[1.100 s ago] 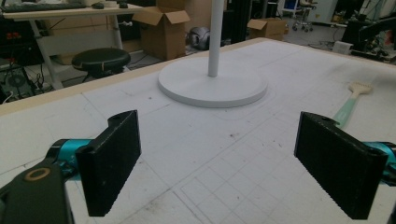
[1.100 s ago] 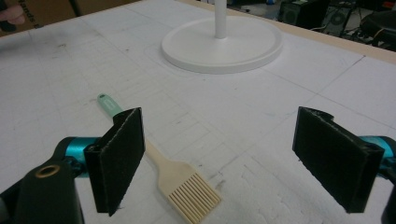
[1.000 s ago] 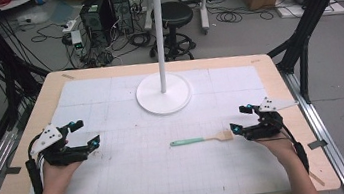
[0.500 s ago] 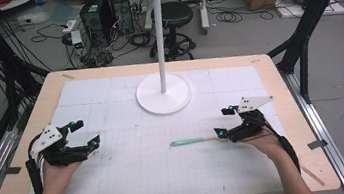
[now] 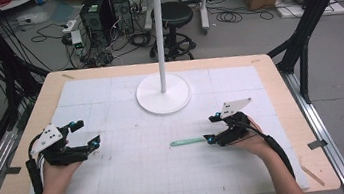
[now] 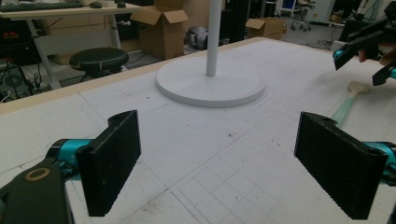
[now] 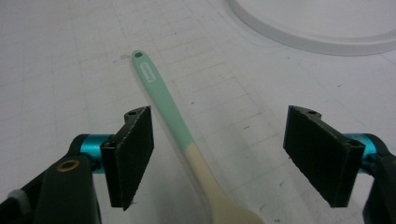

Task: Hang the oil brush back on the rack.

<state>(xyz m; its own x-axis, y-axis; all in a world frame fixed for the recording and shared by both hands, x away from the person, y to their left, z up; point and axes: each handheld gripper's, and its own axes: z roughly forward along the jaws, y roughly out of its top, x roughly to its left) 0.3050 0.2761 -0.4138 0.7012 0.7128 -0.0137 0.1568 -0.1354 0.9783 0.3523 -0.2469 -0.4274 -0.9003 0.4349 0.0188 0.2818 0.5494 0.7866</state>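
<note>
1. A person sits at a wooden table (image 5: 267, 72) covered by a white gridded mat (image 5: 136, 182), holding 1 two-jaw gripper in each hand.
2. The right gripper (image 5: 213, 128) sits low over the mat at the right side, held by the right hand (image 5: 251, 139). Its 2 black jaws stand wide apart with nothing clamped between them.
3. A spatula (image 5: 188, 141) lies flat on the mat. It has a mint-green handle (image 7: 161, 95) and a cream-coloured blade end (image 7: 219, 196).
4. In the right gripper view, the spatula runs through the gap between the right gripper's fingers (image 7: 135, 156), closer to the left finger. The cream end lies nearest the camera and the green handle points away beyond the fingertips. Neither finger touches it.
5. The left gripper (image 5: 86, 134) rests over the left side of the mat in the left hand (image 5: 61, 169). Its fingers (image 6: 112, 158) are also spread wide and empty.
6. Beyond both pairs of fingertips, a white stand with a round base (image 5: 163, 94) and a thin upright pole (image 5: 157, 38) sits on the mat at the table's far middle.
7. In the left gripper view, the spatula lies beyond the right finger, near the other gripper's jaws.
</note>
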